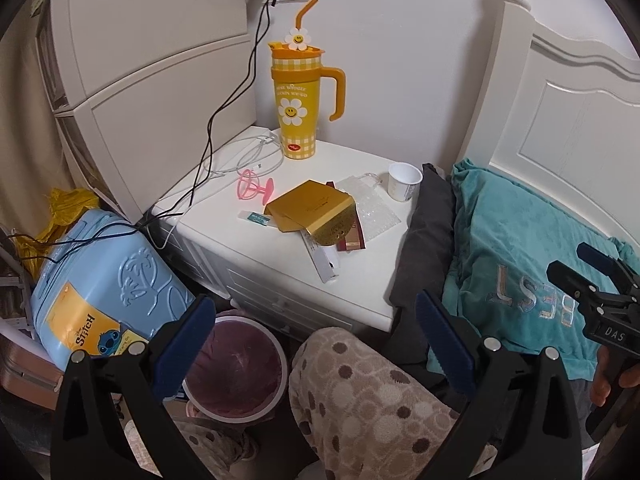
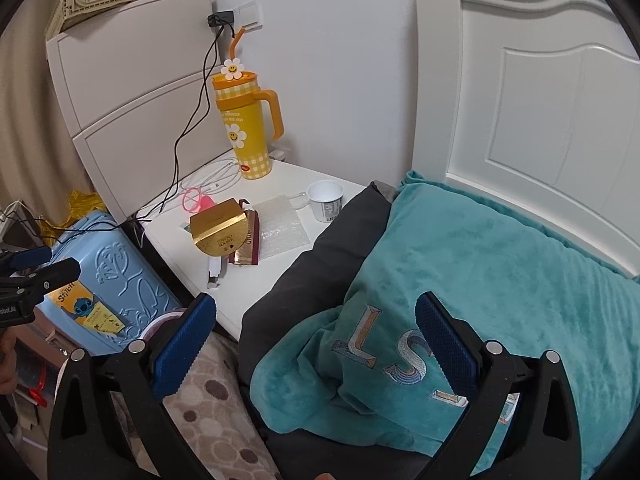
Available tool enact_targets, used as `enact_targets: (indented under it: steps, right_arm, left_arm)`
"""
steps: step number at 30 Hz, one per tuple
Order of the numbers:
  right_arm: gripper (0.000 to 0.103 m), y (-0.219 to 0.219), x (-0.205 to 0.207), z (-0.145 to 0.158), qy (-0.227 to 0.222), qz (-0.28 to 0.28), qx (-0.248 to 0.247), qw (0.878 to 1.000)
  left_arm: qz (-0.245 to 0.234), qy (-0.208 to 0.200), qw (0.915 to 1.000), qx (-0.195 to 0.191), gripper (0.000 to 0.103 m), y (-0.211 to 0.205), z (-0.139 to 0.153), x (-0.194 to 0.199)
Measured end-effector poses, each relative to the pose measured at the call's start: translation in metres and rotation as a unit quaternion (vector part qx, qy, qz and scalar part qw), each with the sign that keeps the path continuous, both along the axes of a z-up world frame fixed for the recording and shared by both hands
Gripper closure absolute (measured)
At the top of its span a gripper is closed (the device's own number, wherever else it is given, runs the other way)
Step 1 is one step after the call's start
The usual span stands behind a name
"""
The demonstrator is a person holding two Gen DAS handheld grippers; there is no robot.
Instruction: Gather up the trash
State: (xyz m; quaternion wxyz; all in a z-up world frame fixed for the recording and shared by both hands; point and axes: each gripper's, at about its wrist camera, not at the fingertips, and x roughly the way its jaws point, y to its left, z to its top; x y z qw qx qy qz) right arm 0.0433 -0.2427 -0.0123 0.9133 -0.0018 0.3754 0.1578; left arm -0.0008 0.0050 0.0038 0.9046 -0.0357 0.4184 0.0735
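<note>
Lined bin [image 1: 236, 376] mostly left-wrist-only.

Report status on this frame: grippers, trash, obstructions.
Left gripper and right gripper open, empty. Gold box, paper cup on nightstand. Bin below. Nothing in the way.

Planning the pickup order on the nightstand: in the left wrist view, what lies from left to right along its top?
Pink wire holder → small white packet → gold chocolate box → bubble wrap sheet → white paper cup.
</note>
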Motion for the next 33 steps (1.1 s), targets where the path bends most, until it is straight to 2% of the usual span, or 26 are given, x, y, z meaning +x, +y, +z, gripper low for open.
enact_targets:
  steps: [15,28,33]
  right_arm:
    - [0.006,-0.0057,-0.0057,0.0006,0.001,-0.009,0.006,1.0]
    - [0.006,-0.0001,-0.0065,0.0041,-0.007,-0.014,-0.009,1.0]
    - [0.006,-0.0013,-0.0049,0.0035,-0.003,-0.011,0.002,1.0]
  left_arm:
    - [0.01,-0.009,0.9999,-0.007,0.005,0.0012,0.0042,-0.0056]
    - [0.018,-0.018,0.9997,-0.005,0.005,0.0022,0.0071,-0.0077]
    - [0.02,-0.018,0.9996,-0.007,0.005,0.0031,0.0071,-0.0066]
